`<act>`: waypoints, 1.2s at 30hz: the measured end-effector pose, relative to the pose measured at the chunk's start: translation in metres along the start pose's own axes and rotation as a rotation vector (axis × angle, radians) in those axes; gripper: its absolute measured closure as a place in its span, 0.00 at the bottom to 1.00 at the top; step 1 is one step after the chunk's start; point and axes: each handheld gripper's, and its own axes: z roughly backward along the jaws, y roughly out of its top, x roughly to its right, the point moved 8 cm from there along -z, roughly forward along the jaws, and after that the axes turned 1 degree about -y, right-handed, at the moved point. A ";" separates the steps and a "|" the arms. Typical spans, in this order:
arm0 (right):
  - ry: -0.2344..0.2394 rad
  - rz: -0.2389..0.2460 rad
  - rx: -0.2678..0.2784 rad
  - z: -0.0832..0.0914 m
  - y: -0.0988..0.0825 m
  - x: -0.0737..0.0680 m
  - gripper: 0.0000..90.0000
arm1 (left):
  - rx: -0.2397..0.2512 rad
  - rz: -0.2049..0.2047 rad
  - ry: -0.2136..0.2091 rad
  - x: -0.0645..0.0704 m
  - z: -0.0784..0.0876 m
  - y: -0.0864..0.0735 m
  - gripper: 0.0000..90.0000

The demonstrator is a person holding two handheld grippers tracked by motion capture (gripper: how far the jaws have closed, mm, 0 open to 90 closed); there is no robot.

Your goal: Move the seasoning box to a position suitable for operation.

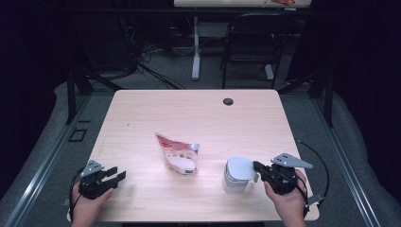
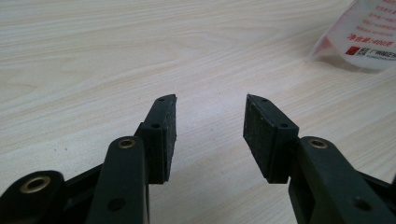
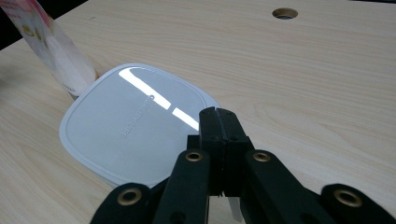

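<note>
The white lidded container [image 1: 238, 175] stands at about five o'clock on the tabletop [image 1: 198, 113], close to the near edge. Its square lid [image 3: 135, 123] with rounded corners is on and flat. The right claw [image 1: 257, 166] comes at it from three o'clock with its jaws pressed together at the lid's near edge; in the right gripper view a thin white tab seems to sit between the pads, but I cannot tell for sure that it is pinched. Holding the rim there would suit peeling or lifting the lid, as far as I can judge.

The red-and-white pouch [image 1: 178, 153] lies near the centre, at ten o'clock from the container and apart from it, its spout [image 1: 196, 146] pointing toward the container. It is likely waiting to be poured once the lid is off.

The left claw [image 1: 116, 175] rests low at seven o'clock, its jaws partly open on nothing, aimed toward the pouch [image 2: 369, 37]. Bare wood lies between them, so nothing blocks either reach. A cable hole [image 1: 228, 101] sits at twelve o'clock.
</note>
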 end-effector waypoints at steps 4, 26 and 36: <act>0.001 -0.003 -0.001 0.000 0.000 0.001 1.00 | 0.000 -0.001 0.001 0.000 0.000 0.000 0.61; 0.084 -0.177 -0.024 -0.009 -0.018 0.020 1.00 | 0.002 -0.001 0.001 0.000 0.001 0.000 0.60; 0.070 -0.168 -0.024 -0.009 -0.020 0.022 0.98 | 0.001 -0.001 0.002 0.000 0.001 0.000 0.61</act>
